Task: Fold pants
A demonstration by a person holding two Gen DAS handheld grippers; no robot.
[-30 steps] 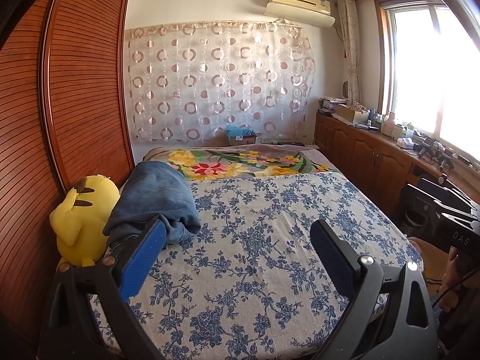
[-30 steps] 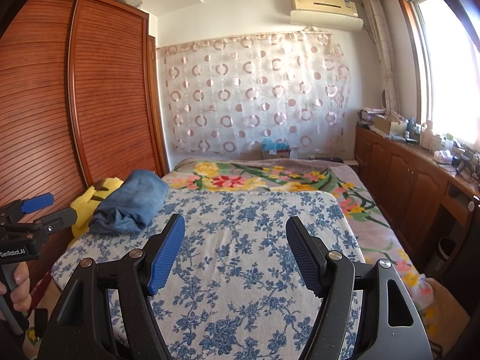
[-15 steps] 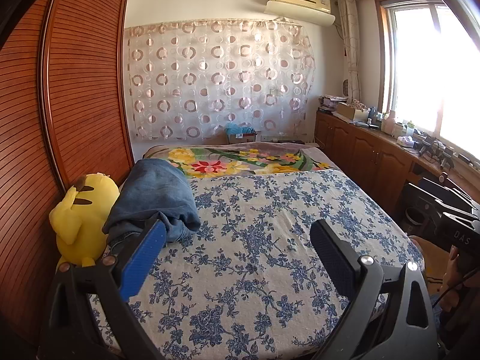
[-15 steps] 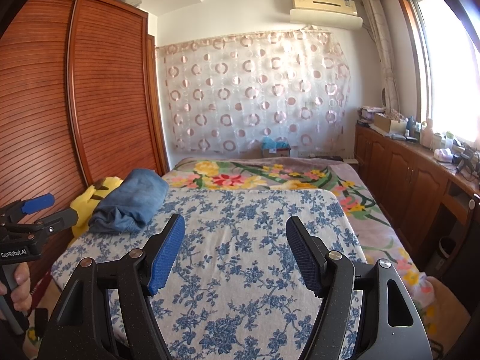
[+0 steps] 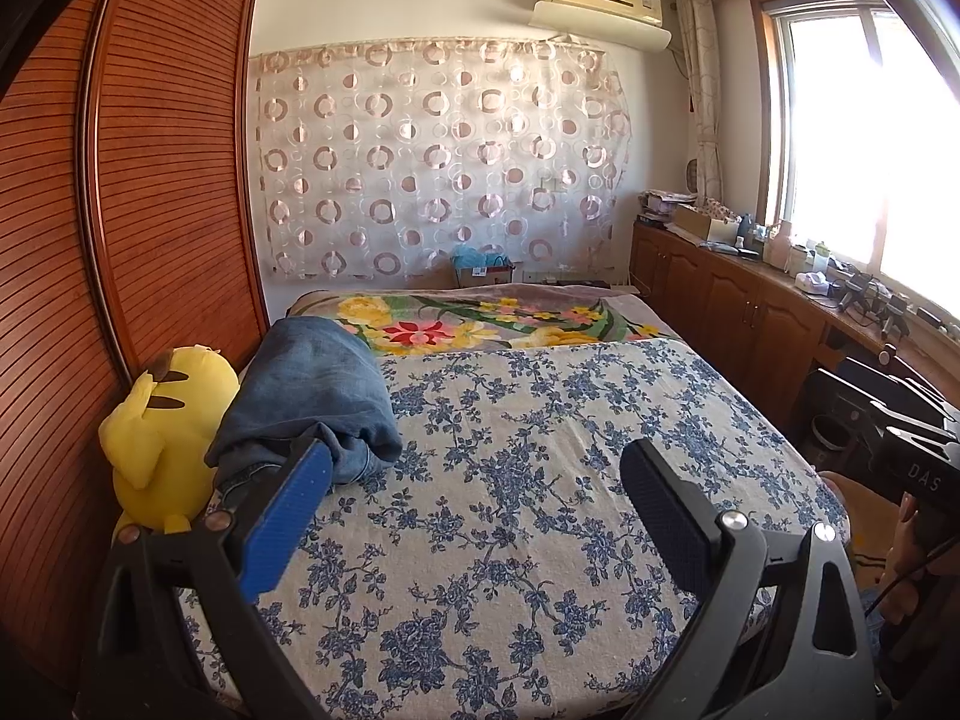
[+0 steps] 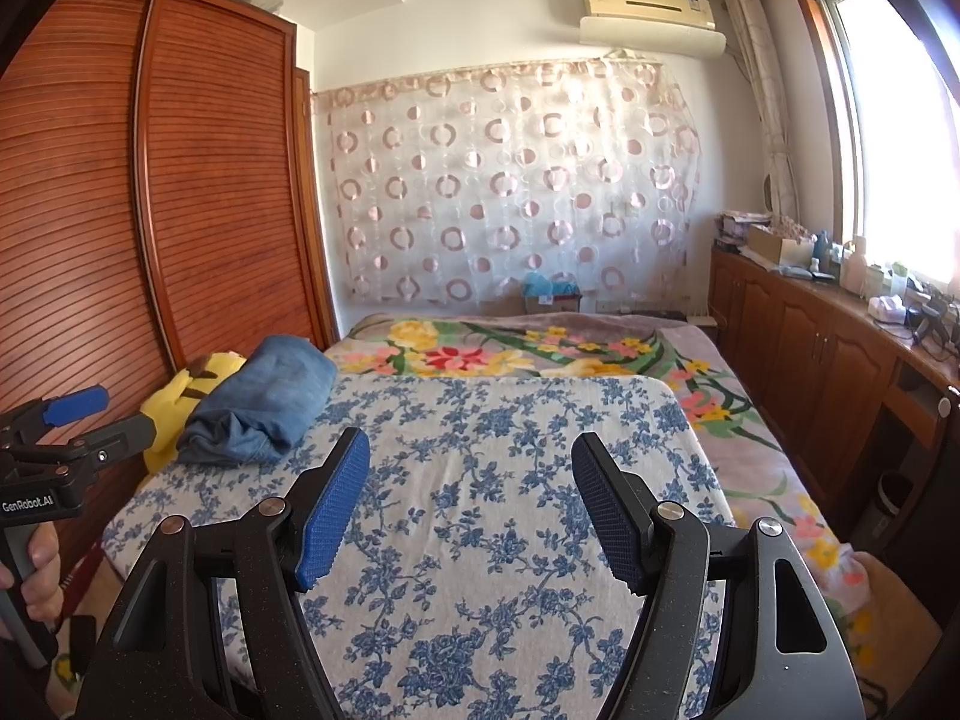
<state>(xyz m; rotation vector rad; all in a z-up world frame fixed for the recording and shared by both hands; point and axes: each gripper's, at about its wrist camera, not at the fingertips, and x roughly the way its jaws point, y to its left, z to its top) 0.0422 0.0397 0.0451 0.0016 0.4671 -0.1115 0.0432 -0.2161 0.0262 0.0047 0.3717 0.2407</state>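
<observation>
A bundle of blue denim pants lies loosely folded at the left edge of the bed, on the white cotton cover printed with blue flowers. Its left side touches a yellow plush toy with black-tipped ears, which sits between the pants and the brown slatted wooden wardrobe doors.

The left gripper hovers over the near left part of the cover, its jaws spread wide and holding nothing; its left blue pad overlaps the near end of the pants in the left wrist view, though contact cannot be told. The right gripper hangs above the near middle of the cover, well apart from the pants, jaws likewise wide apart and empty. In the right wrist view a hand grips the handle of the left gripper at the far left.

Beyond the blue cover lies a bright floral blanket, and a sheer curtain with pink rings hangs on the far wall.
</observation>
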